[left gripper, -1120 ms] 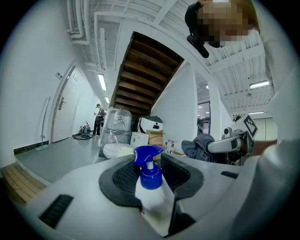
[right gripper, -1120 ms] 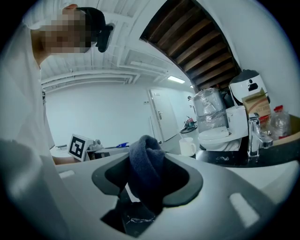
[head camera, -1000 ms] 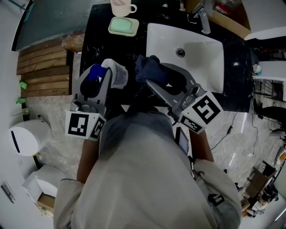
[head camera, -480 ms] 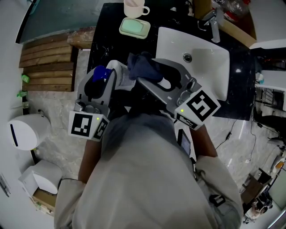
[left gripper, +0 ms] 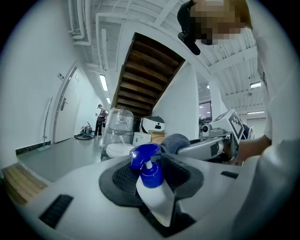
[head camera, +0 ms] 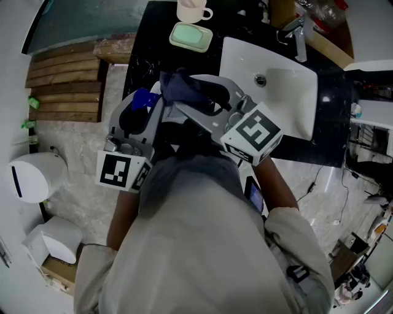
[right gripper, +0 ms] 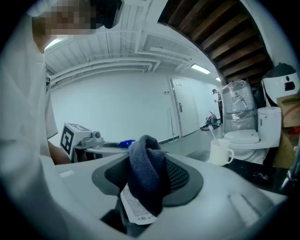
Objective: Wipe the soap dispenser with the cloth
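Note:
My left gripper [head camera: 146, 105] is shut on the soap dispenser [left gripper: 153, 193], a white bottle with a blue pump head [left gripper: 145, 160] that pokes up between the jaws; the pump shows blue in the head view [head camera: 143, 98]. The dark blue cloth [right gripper: 147, 178] with a white label [right gripper: 134, 208] is bunched in my right gripper [head camera: 178, 92], which is shut on it. In the head view the cloth [head camera: 179, 88] lies right against the dispenser's top, over the black counter's left part. From the left gripper view the cloth [left gripper: 175, 142] and the right gripper sit just beyond the pump.
A white sink [head camera: 279, 92] with a tap [head camera: 298, 32] fills the counter's right. A green soap dish [head camera: 191, 36] and a white mug [head camera: 191, 10] stand at the back. Wooden slats [head camera: 64, 83] and a white bin [head camera: 29, 183] are on the floor at left.
My right gripper has carried the cloth leftward across the counter, from beside the sink to the top of the dispenser. The left gripper has kept still with the bottle.

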